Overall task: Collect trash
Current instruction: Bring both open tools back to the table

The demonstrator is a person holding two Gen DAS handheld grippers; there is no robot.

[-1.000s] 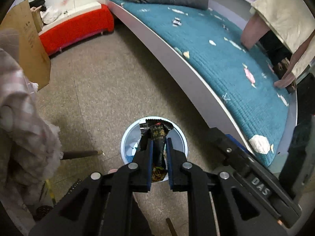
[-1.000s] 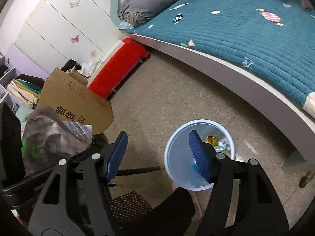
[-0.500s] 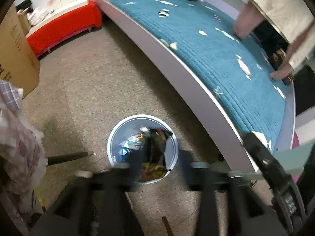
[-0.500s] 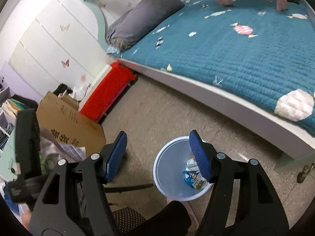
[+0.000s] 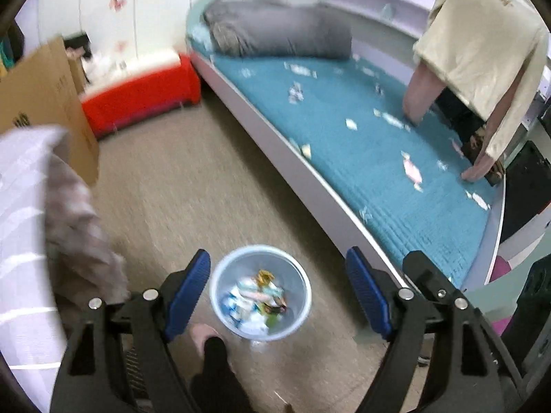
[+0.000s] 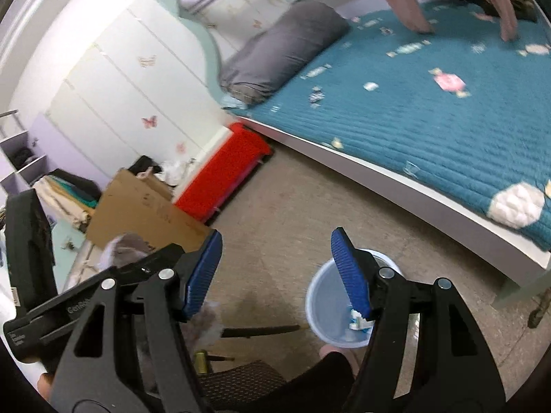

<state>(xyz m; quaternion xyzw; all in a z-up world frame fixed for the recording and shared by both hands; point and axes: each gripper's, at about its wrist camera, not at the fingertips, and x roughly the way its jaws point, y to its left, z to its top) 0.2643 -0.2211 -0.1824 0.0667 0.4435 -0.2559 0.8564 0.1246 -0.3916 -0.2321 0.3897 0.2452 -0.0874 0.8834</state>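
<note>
Both the left gripper [image 5: 278, 284] and right gripper [image 6: 275, 265] are built of black plastic arms, fitted with ribbed blue pads [image 5: 187, 284] and silver screws [image 5: 405, 293].

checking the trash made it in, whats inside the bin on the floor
The bin holds a heap of crumpled wrappers: white and light blue ones, a gold one, a dark one. Whatever lies beneath that heap is covered. In the right wrist view a claw finger hides most of the inside.

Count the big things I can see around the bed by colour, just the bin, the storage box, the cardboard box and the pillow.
Pale blue: 1, the bin
Red: 1, the storage box
Brown: 1, the cardboard box
Grey: 1, the pillow
Total: 4
</note>
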